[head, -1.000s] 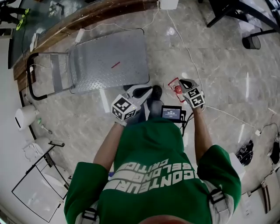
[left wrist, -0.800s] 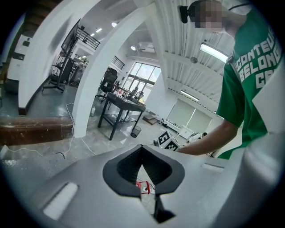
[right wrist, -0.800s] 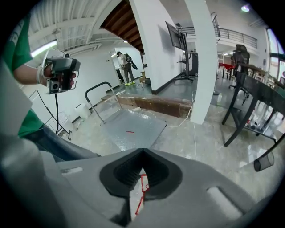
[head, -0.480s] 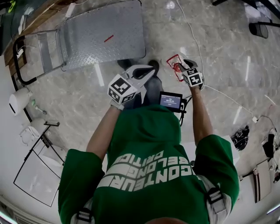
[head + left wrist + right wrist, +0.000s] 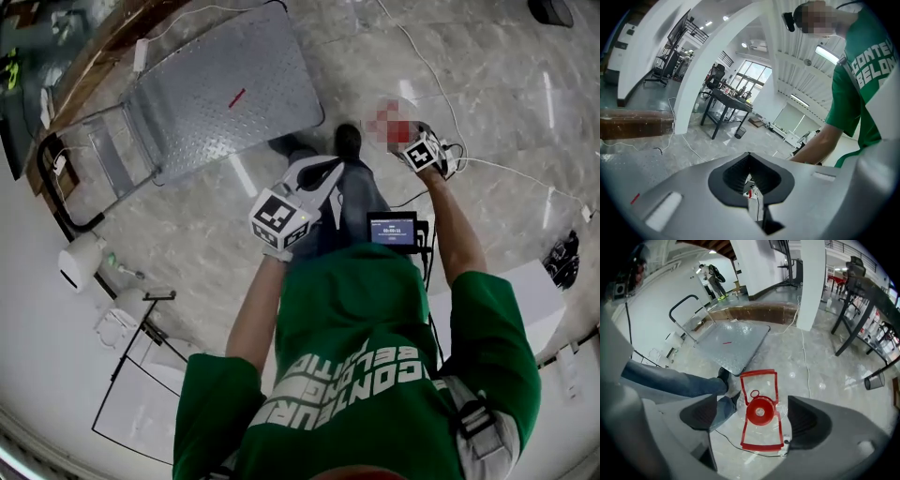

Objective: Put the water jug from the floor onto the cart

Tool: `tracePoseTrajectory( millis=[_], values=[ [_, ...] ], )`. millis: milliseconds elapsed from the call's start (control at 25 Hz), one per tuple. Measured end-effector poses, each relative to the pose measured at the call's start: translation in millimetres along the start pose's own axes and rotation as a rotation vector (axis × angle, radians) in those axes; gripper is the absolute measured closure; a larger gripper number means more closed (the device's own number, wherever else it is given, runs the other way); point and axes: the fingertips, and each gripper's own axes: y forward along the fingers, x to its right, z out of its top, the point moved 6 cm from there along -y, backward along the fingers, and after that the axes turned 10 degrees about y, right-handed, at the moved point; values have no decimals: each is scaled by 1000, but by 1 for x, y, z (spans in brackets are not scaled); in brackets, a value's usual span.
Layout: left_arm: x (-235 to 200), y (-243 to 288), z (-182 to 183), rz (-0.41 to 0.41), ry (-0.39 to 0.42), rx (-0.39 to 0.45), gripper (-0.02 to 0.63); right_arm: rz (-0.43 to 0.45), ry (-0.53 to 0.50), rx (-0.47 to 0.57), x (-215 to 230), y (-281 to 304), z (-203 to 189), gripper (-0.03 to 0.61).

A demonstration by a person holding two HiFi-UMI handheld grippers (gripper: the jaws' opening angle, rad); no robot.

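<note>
Above water jug (image 5: 760,409), right tongs (image 5: 753,418) just opening, nothing clamped; left tongs (image 5: 750,173) together; shirt (image 5: 366,375) reads "BELONG".

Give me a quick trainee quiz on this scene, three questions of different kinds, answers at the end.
1. True or false: the water jug already sits on the cart.
2. The right tool hangs over: A) the cart B) the jug's red cap C) a bucket.
3. Fill in: the left tool's jaws are ____.
Key: 1 false, it stands on the floor. 2 B; its jaws have just been opening and touch nothing. 3 shut.
</note>
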Motion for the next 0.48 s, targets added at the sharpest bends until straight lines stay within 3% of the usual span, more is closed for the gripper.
tracePoseTrajectory(
  millis=[200,480],
  values=[
    [-2,12,-11,-22,-16,-33,604,12,35,-36,14,30,-4,130],
    [-13,13,-22,-24,-24,-57,604,-36,109,-90,27,58,-13,130]
  ],
)
